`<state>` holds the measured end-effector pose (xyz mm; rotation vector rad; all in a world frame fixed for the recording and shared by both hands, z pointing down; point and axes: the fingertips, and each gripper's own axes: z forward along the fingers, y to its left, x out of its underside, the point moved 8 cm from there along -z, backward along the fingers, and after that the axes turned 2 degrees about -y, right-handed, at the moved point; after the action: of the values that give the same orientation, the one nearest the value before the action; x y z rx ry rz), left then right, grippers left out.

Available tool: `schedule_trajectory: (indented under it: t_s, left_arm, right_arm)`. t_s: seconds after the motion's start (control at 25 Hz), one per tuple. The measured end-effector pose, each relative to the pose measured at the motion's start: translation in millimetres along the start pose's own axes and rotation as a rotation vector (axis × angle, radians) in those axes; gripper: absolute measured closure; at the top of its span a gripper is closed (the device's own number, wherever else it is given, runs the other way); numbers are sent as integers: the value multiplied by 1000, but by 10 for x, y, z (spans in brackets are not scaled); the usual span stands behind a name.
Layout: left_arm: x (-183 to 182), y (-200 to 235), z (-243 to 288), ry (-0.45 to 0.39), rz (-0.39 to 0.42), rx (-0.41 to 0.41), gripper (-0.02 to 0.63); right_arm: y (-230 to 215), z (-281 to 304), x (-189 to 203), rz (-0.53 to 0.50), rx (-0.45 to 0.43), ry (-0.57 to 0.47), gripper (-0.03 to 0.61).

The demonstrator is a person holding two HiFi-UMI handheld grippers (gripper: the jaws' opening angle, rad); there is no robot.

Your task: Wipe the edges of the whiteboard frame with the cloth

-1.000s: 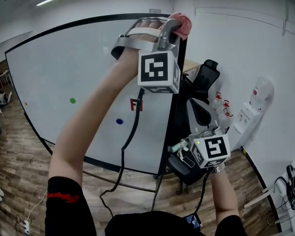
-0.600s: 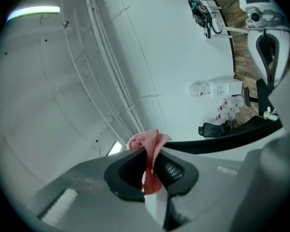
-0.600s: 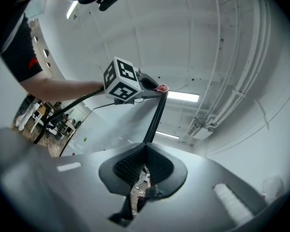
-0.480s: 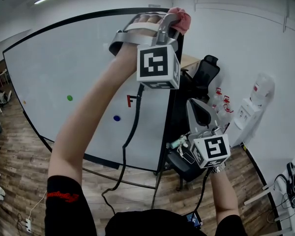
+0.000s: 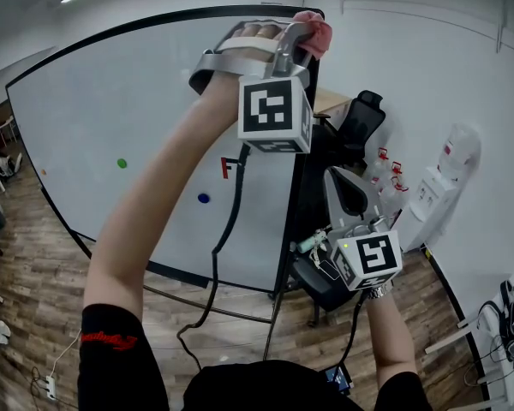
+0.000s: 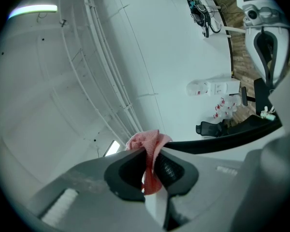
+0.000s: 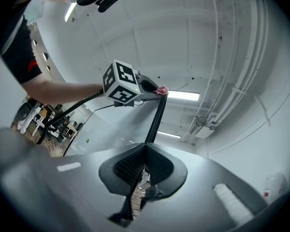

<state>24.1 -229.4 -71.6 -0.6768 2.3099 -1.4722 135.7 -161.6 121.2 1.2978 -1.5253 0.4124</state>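
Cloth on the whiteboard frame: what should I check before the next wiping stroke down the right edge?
1. Cloth pinched between the left gripper jaws: ok.
2. Cloth at the whiteboard frame top right corner: ok.
3. Cloth pressed firmly on the frame: cannot tell.
4. Right gripper shut, empty, low beside the frame: ok.
5. Cable from the left gripper hangs over the board face, off the right edge: ok.
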Motion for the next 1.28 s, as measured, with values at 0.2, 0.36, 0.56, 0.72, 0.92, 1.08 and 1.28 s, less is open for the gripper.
schedule_trajectory:
  t_s: [0.2,0.36,0.56,0.72,0.92,1.08,1.28]
  left_arm:
    - [-7,-69,-31,-2,1,6,571]
    - [8,-142,-76,-4,8,-1,571]
    - [4,-165,-87,-5,4,8,571]
    - [3,-200,-83,-2,18,12,571]
    - [-19,-251,-99,10,30,21,571]
    - [-17,-281,-100,3,47,22,571]
    - [-6,-286,-97,1,41,23,571]
  right_arm:
    - [30,-28,-14,0,-1,1,577]
    - [60,-58,39,0,3,9,577]
    - [41,-59,31,6,16,10,577]
    - [36,-26,21,10,27,2,577]
    - [34,-1,19,10,44,-8,577]
    - [34,9,-5,-4,74,-28,577]
    - [43,-5,-40,-58,122,-94,577]
